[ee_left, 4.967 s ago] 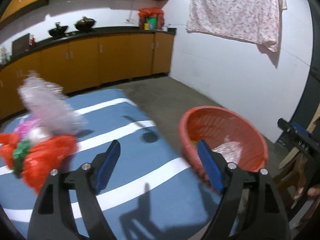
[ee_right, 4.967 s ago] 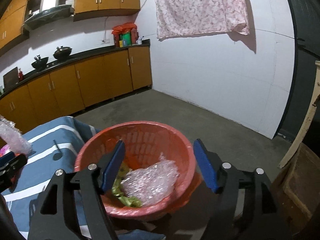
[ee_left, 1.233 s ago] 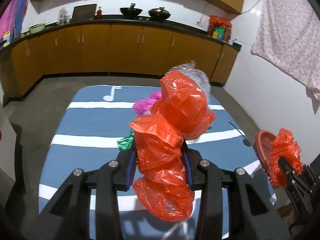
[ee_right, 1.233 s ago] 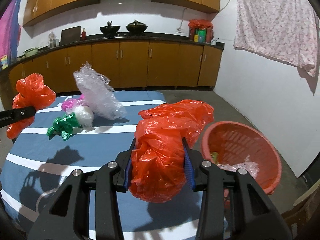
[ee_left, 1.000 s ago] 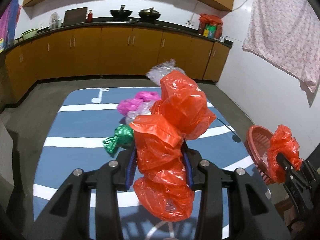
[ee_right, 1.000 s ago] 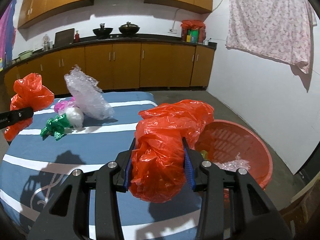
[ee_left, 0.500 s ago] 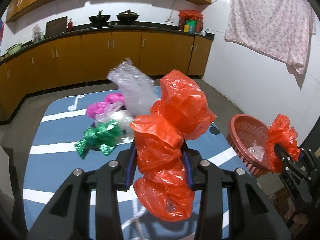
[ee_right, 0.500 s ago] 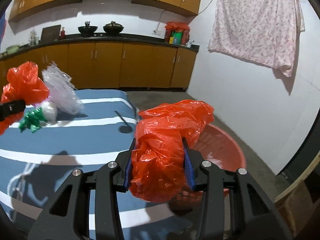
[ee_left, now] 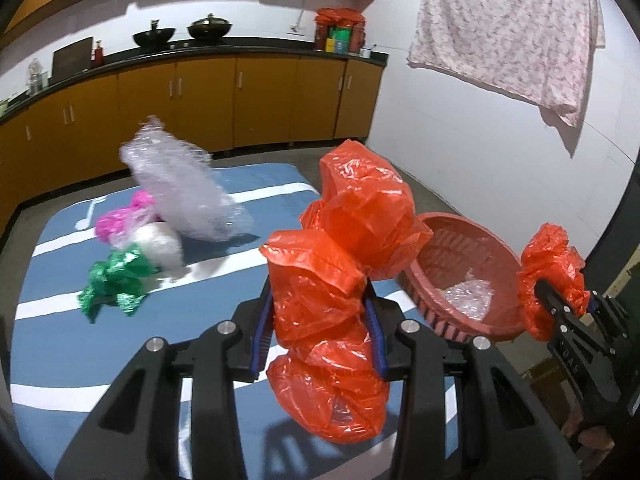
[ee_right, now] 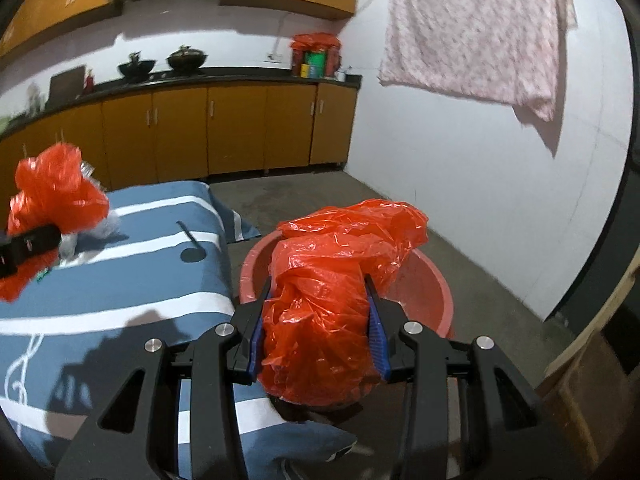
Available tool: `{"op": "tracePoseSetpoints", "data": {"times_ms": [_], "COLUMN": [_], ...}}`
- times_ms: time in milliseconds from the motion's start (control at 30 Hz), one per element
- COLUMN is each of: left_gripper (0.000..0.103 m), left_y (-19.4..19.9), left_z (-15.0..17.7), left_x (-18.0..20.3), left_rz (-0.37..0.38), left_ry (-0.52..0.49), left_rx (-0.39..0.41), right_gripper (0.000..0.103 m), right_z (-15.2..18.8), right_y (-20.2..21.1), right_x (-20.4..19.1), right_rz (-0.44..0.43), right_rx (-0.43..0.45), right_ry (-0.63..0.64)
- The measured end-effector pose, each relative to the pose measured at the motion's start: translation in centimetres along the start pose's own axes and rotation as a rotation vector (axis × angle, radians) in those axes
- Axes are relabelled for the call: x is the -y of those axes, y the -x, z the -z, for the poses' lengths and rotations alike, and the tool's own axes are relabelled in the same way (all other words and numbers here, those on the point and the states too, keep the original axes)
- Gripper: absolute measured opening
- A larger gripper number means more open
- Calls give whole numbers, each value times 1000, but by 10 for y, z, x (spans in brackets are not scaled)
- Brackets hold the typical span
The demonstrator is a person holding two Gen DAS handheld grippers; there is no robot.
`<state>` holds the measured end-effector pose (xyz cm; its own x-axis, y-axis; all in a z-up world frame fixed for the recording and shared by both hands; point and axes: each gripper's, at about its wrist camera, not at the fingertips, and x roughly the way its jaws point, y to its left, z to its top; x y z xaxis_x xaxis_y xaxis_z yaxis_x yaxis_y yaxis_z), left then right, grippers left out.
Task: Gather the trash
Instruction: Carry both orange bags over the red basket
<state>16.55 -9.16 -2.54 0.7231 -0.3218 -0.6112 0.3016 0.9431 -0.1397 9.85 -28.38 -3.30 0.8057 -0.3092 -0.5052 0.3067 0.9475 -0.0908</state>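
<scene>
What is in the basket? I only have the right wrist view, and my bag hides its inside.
Observer: The left wrist view shows clear wrap lying in the basket.
Operator: What trash lies on the table? The left tongs block it for me.
Observer: A green wrapper, a pink bag, a white bag and a big bubble-wrap wad, bunched together.
Operator: How do the left tongs grip?
Observer: Both pads press the middle of the red bag; it bulges above them and hangs below.
</scene>
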Motion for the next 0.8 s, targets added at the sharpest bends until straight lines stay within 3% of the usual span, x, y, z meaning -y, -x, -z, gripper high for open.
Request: {"op": "tracePoseSetpoints", "data": {"times_ms": [200, 800], "left_gripper": [40, 40], "left_y": [-17, -78], "left_z": [-4, -21], "left_x": [28, 108], "left_rz": [39, 174], "left_ry": [-28, -91], "left_rx": [-11, -59], "right_gripper": [42, 42], "right_z": [-1, -6], "right_y": [-9, -37], "right_x": [28, 65], "right_rz": [7, -5], "right_rx": [-11, -10], "right_ry": [-77, -119]}}
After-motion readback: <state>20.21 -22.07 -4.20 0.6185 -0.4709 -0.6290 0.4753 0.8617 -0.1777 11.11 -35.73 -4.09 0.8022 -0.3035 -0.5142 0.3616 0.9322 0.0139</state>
